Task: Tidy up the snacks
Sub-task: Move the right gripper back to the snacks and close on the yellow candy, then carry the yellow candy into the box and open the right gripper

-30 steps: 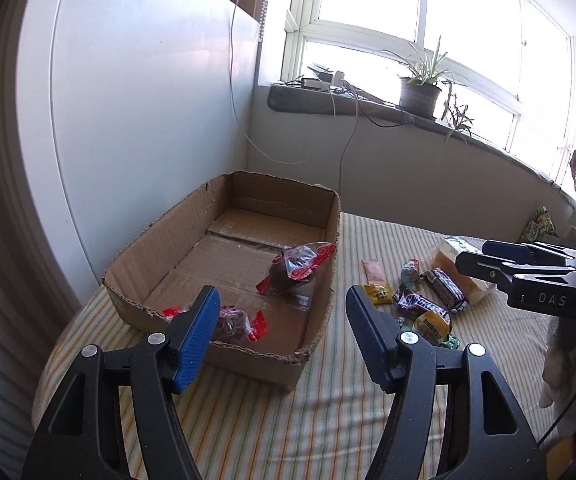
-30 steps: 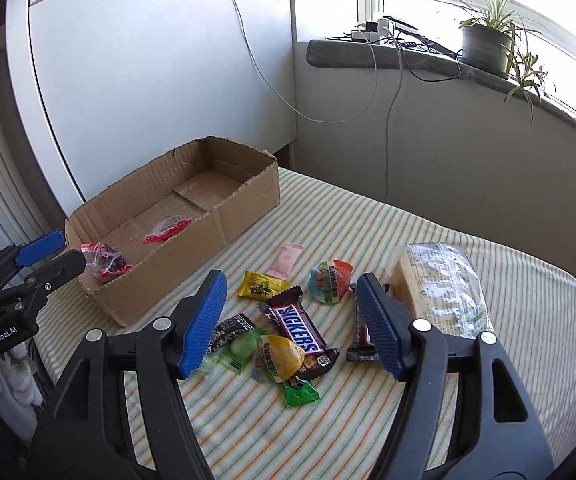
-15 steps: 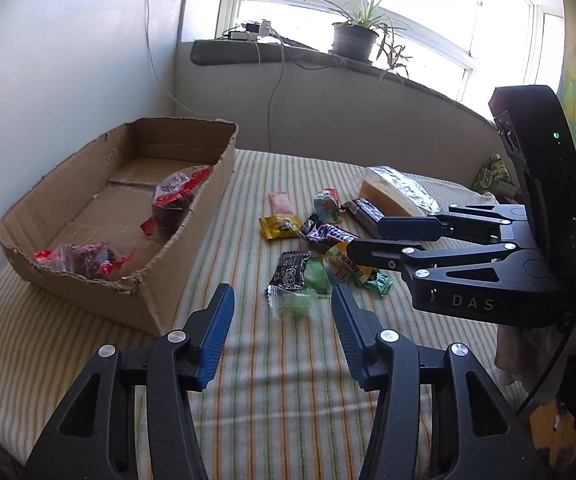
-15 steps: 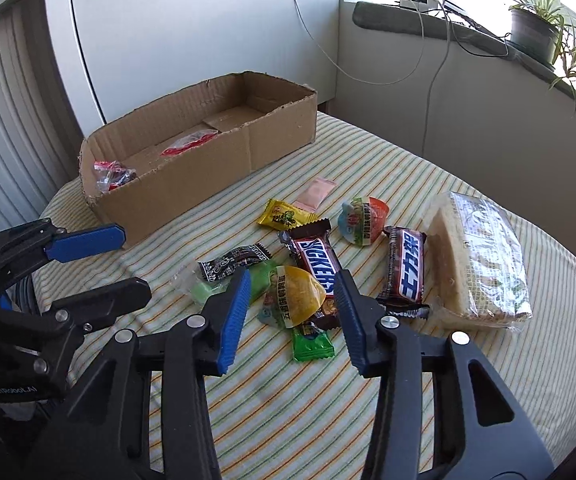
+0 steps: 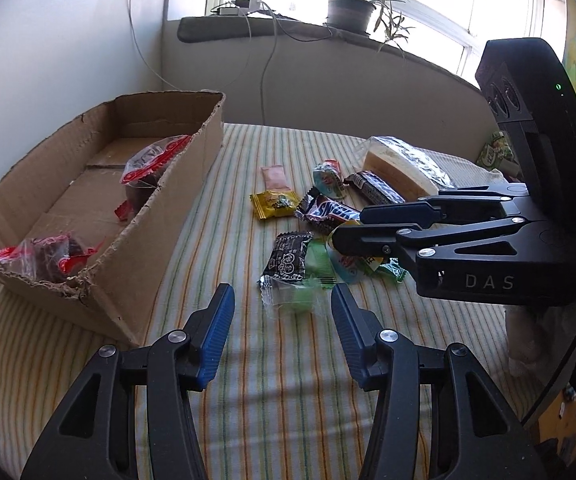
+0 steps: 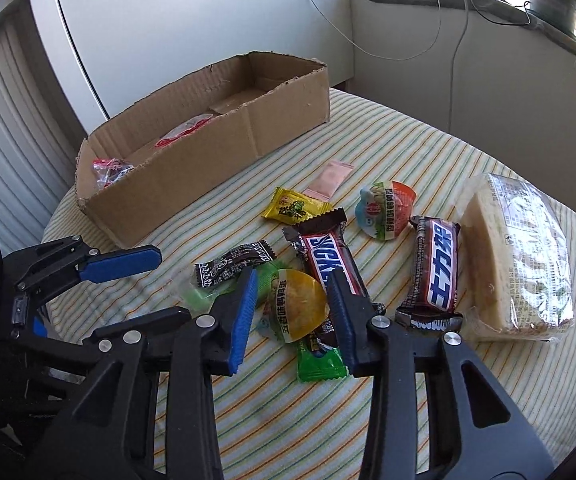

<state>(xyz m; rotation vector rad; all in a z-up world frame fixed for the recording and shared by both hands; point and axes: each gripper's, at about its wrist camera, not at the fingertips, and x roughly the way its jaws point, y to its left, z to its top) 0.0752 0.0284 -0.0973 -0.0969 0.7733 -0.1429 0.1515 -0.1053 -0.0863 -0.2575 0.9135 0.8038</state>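
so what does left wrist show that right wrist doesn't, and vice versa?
Left wrist only: the right gripper from the side, fingers level with the snack pile; the box interior with both red-wrapped snacks fully visible; a green packet at the far table edge.

Right wrist only: the yellow pack between its open fingers, readable Snickers labels, the whole bread pack, and the left gripper from the side.

Both: box, black candy, yellow candy, pink sachet, striped cloth, potted plant.

Count: one cardboard box (image 6: pixel 191 168) holding two red-wrapped snacks (image 5: pixel 151 164). Two Snickers bars (image 6: pixel 436 268), two round jelly cups (image 6: pixel 386 210), one wrapped sandwich (image 6: pixel 520 256).
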